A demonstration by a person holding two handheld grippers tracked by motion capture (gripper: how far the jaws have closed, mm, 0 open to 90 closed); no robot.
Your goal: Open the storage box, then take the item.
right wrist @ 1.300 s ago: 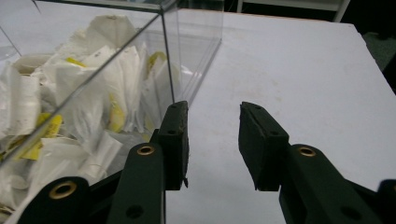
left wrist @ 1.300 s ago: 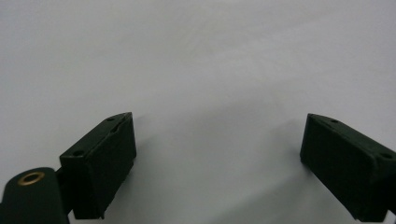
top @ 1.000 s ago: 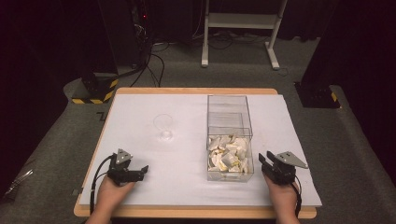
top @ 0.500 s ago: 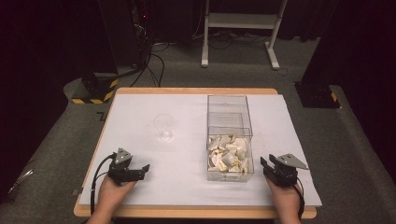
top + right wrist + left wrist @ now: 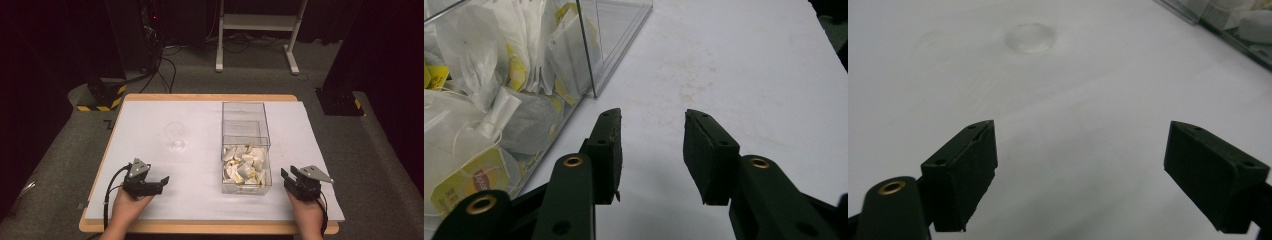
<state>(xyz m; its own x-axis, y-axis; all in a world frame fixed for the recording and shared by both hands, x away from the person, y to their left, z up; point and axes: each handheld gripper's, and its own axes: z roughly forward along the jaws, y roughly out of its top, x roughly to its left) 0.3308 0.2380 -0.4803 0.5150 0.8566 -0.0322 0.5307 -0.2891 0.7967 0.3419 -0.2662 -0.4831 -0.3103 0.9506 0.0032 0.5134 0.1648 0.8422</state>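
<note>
Tea bags point(image 5: 246, 164) heaped in near compartment of clear acrylic box point(image 5: 245, 112), right of table centre; far compartment looks bare. Yellow tags and strings visible through box wall point(image 5: 589, 55) in right gripper view. Clear drinking glass point(image 5: 175, 136) upright on white table point(image 5: 200, 197), left of box, well apart from it; seen as faint round outline point(image 5: 1029, 37) in left gripper view.

Left gripper point(image 5: 159, 181) near front-left table edge, held in hand point(image 5: 131, 207), jaws spread wide, nothing between them, pointing toward box side. Left gripper point(image 5: 1079, 165) above bare white surface, glass well ahead.

Right gripper point(image 5: 286, 176) near front-right edge, just beside box's near right corner, not touching. Right gripper point(image 5: 651, 150) jaws parted by narrow gap, nothing between them, pads clear of box wall. Right hand point(image 5: 306, 212) behind it at table edge.
</note>
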